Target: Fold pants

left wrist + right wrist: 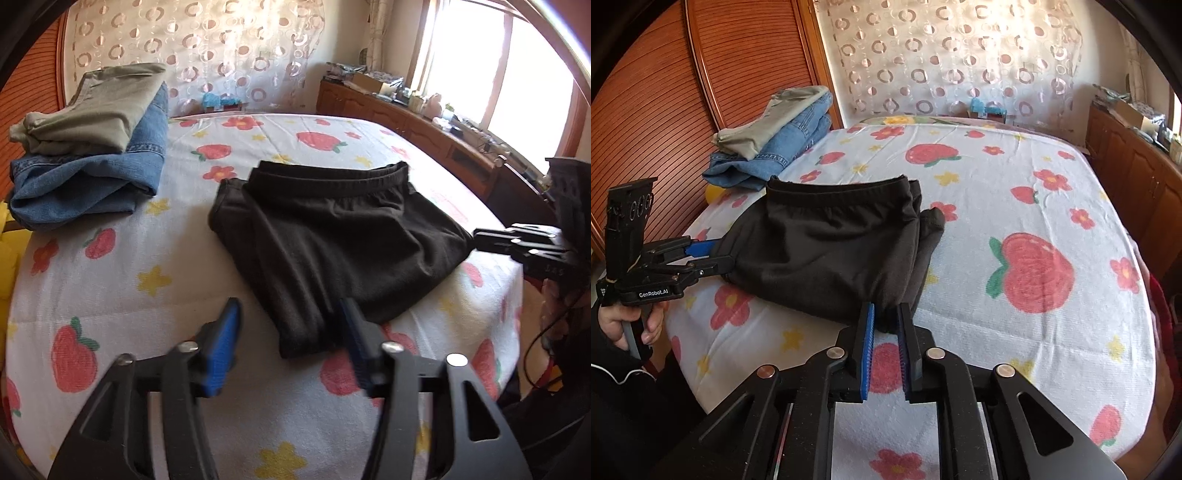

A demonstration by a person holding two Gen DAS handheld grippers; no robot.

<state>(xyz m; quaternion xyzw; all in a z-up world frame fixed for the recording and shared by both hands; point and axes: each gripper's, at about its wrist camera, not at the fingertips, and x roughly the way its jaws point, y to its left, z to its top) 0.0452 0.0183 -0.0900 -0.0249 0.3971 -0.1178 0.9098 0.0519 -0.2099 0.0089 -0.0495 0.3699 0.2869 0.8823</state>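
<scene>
The left gripper (291, 343) stands open around the black pants (332, 236). The right gripper (886, 325) pinches their lower-centre edge. Tugging now could undo the fold.

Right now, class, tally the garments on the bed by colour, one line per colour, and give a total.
Black: 1, the black pants in the middle of the bed
Blue: 1, the folded jeans
Olive-grey: 1, the folded garment on top of the jeans
Total: 3

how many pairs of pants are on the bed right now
3. The black pants lie folded near the bed's front edge. The blue jeans sit folded at the far left corner, with the olive pants stacked on them. More could be hidden underneath.
</scene>
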